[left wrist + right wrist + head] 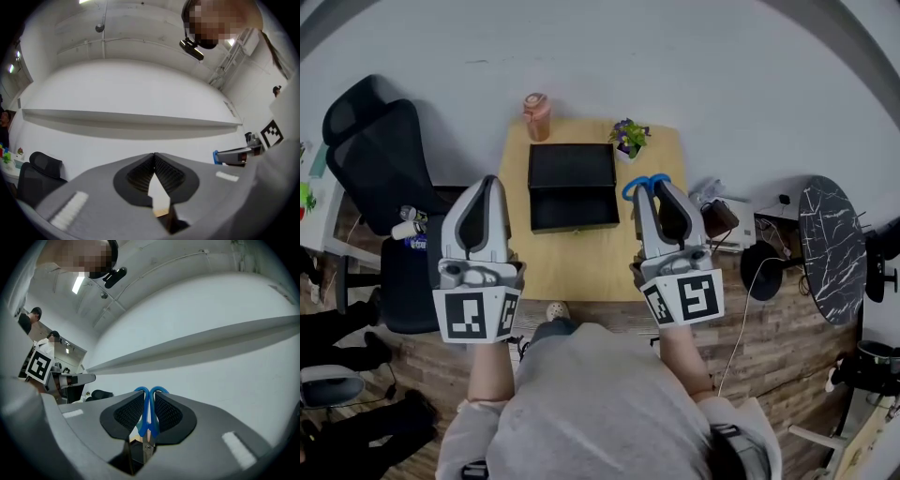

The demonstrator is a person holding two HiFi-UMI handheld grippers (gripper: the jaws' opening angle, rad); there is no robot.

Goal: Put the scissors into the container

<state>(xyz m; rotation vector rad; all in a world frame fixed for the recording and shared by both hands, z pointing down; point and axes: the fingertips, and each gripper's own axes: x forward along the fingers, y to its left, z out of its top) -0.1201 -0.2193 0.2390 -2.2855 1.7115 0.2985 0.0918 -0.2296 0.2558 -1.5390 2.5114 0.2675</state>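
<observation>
Blue-handled scissors (148, 414) clamped in the right gripper (662, 187)
They are over the right side of the wooden desk (581, 267), just right of the black container (572, 169); the left gripper's (154, 157) jaws are together, holding nothing.

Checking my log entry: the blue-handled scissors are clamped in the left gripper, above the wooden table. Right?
Wrong gripper: the blue-handled scissors are clamped in the right gripper, above the wooden table; the right gripper view shows it.
</observation>
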